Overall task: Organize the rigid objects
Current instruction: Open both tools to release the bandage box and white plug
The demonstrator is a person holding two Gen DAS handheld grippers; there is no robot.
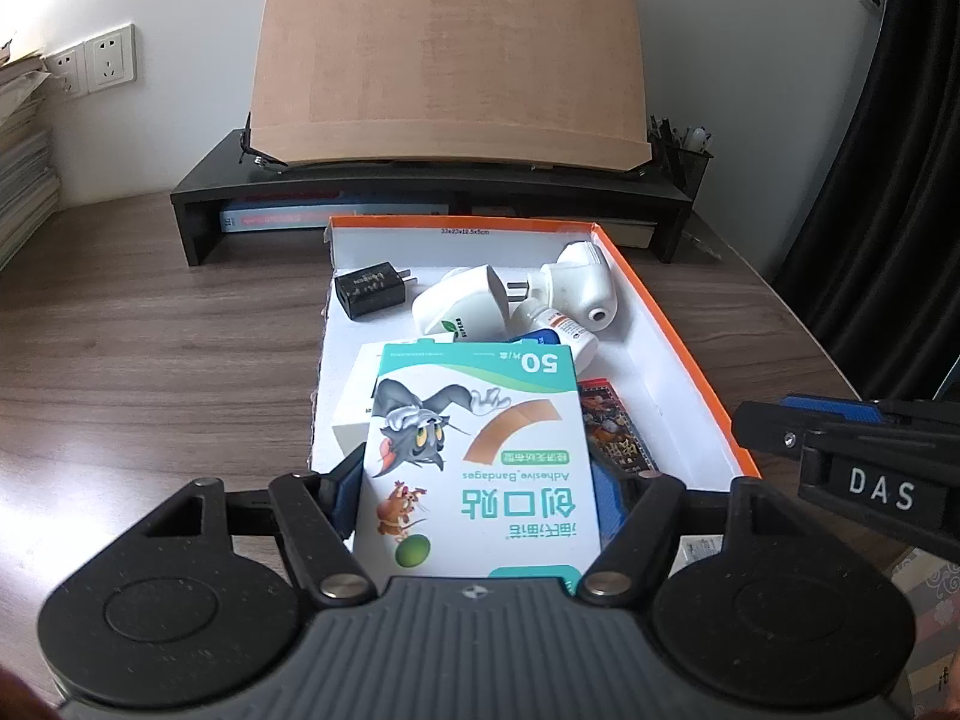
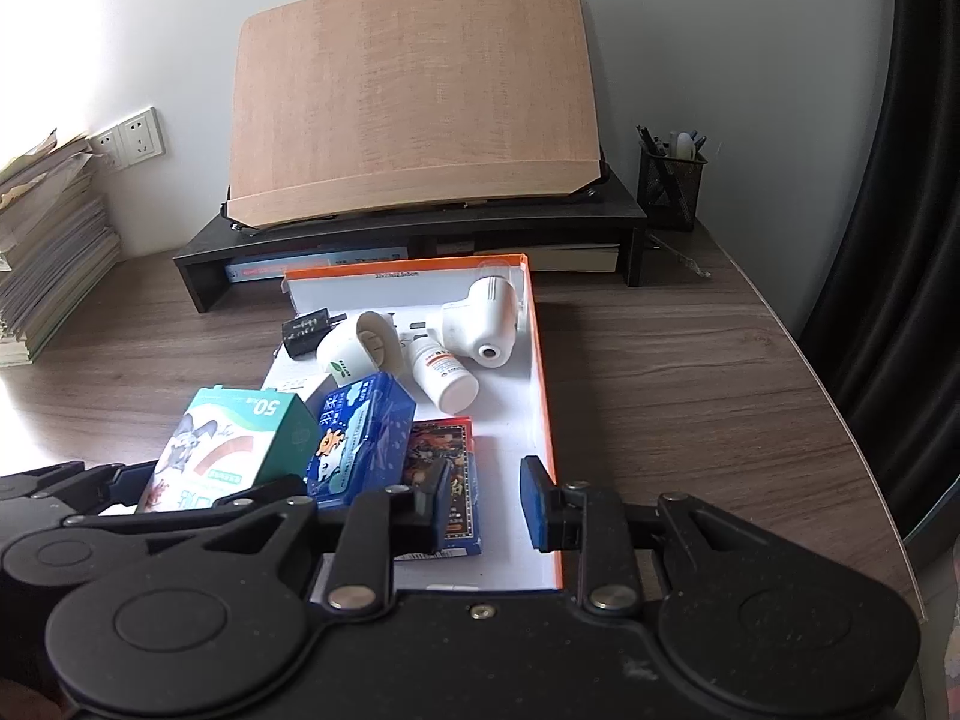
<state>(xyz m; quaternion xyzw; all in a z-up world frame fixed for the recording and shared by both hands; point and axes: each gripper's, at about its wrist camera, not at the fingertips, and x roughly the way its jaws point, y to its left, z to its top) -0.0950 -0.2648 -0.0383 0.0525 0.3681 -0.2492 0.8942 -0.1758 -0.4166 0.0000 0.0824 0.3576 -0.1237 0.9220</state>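
The orange-edged box (image 2: pixel 543 360) lies open on the wooden desk (image 2: pixel 690 372), with bare desk to its left and right. The left gripper (image 1: pixel 480 495), angled down, pinches the bandage box (image 1: pixel 474 450) above the box's near-left part. The right gripper (image 2: pixel 489 495) hangs over the near-right rim, jaws narrowed, clasping nothing.

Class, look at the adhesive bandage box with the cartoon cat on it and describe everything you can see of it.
The white and teal cardboard adhesive bandage box has a cartoon cat and mouse, a tan plaster strip, Chinese text and "50" printed on its face. It looks closed and undamaged. It is tilted, its far end raised over the orange-rimmed white tray. The left tongs grip its sides near the lower end. In the right wrist view it sits beside a blue patterned box.
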